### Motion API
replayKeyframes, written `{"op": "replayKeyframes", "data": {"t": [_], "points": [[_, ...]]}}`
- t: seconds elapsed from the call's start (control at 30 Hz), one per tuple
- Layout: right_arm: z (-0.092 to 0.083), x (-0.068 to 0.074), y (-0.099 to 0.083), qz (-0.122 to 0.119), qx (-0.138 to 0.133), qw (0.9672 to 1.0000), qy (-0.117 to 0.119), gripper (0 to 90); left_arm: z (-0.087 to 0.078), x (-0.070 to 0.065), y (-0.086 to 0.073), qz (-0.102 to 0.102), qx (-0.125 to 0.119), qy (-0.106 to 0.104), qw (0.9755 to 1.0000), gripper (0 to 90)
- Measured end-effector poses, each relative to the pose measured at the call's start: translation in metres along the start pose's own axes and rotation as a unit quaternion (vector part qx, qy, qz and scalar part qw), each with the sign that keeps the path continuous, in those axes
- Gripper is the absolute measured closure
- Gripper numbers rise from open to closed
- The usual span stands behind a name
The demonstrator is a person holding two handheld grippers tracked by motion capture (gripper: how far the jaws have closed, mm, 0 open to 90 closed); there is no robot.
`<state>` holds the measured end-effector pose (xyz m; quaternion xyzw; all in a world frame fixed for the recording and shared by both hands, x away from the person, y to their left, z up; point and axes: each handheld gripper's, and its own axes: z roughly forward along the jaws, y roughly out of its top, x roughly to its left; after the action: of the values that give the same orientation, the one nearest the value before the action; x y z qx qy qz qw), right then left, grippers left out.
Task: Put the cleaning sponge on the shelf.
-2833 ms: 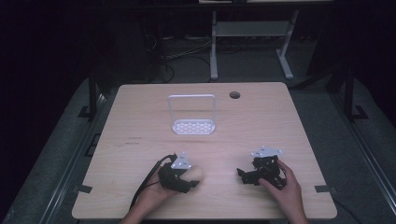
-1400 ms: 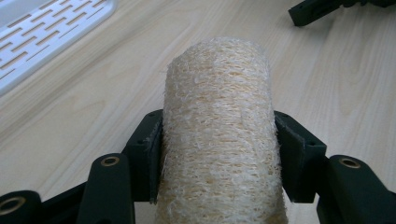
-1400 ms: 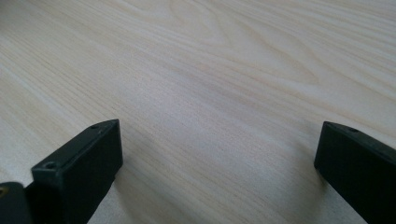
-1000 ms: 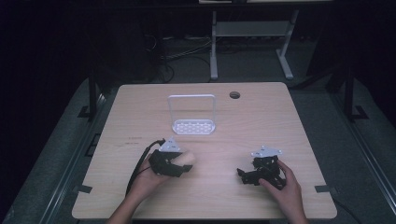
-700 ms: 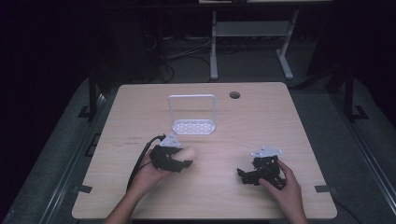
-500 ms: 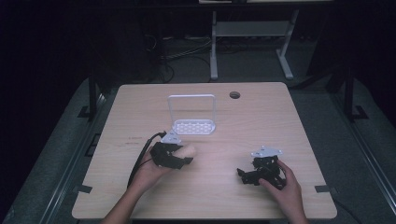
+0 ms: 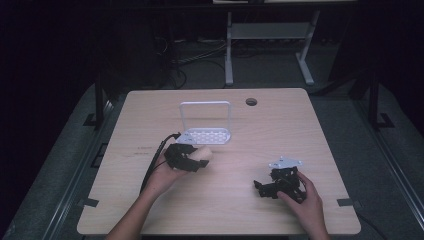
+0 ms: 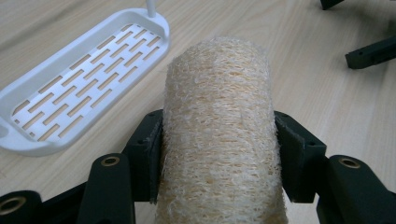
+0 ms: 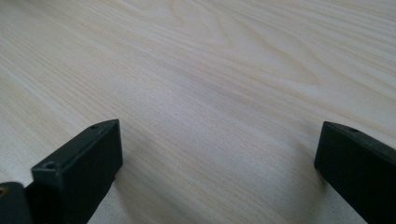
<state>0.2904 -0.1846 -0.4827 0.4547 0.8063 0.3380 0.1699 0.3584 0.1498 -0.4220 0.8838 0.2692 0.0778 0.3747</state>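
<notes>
A pale, fibrous loofah roll is clamped between the two black jaws of my left gripper, which is shut on it. In the high view the left gripper holds the loofah just in front of a white slotted rack with a tall wire handle. The rack's slotted tray lies ahead and to the left in the left gripper view. My right gripper rests low at the table's front right, open, with bare wood between its jaws.
The light wooden table has a small round hole near its far edge. A black cable trails from the left gripper. Beyond the table stands a metal frame on a dark floor.
My left gripper has carried the loofah away from the front edge, forward toward the white rack. The right gripper has stayed put.
</notes>
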Motion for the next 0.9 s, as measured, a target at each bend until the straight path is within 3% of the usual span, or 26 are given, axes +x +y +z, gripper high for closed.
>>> {"op": "replayKeyframes", "data": {"t": [0.23, 0.9], "points": [[0.0, 0.0, 0.0, 0.0, 0.0, 1.0, -0.001, 0.6, 0.008, 0.011, 0.008, -0.008, 0.002, 0.002, 1.0, 41.6], [0.0, 0.0, 0.0, -0.002, -0.001, 1.0, -0.001, 0.6, 0.029, 0.035, 0.037, -0.003, 0.005, 0.019, 0.9998, 41.7]]}}
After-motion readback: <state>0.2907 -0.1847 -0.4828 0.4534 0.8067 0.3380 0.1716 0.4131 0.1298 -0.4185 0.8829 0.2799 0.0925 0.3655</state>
